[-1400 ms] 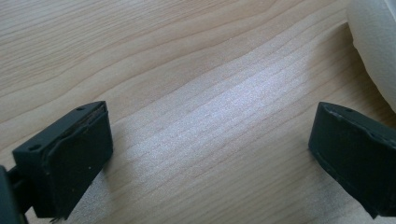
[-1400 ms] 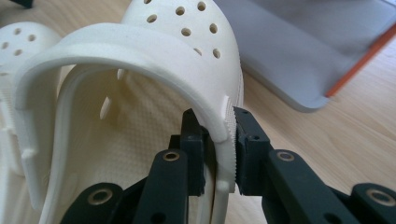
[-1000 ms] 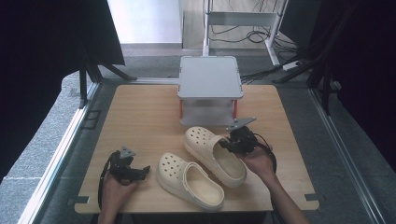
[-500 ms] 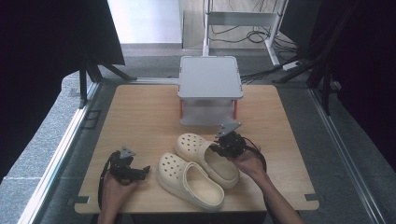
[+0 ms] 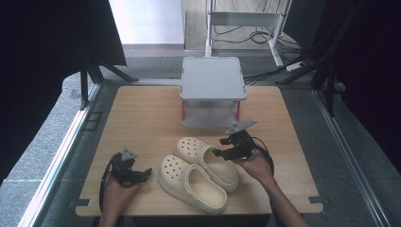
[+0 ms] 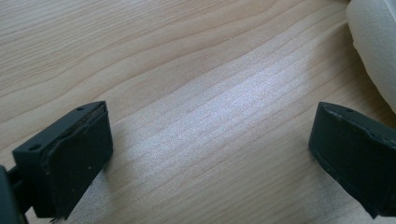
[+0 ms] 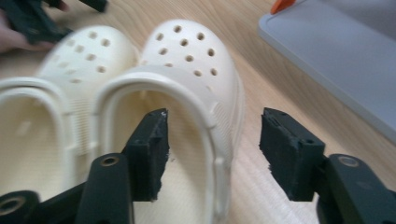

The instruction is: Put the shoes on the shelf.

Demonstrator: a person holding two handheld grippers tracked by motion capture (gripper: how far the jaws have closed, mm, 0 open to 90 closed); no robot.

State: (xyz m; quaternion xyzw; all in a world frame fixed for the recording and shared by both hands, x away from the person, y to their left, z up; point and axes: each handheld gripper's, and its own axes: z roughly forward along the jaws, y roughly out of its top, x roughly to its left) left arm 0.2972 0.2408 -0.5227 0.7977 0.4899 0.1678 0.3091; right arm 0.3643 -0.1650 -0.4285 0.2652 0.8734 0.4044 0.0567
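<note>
Shifted toward the left gripper [image 5: 126, 171]: right gripper [image 7: 212, 154] and right clog [image 7: 187, 116], now touching the left clog [image 5: 191, 182] mid-desk [image 5: 142, 118]. Right fingers apart, straddling its sidewall; left fingers apart, empty. Pairing appears complete.

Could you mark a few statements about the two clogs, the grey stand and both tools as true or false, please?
1. The right tool has its jaws open, astride the side wall of the right clog. True.
2. The left tool is clamped on the left clog. False: its jaws are open over bare table, with the clog beside it.
3. Both clogs lie with their openings facing up. True.
4. The clogs sit on top of the grey stand. False: they lie on the table in front of it.
5. The two clogs lie side by side. True.
</note>
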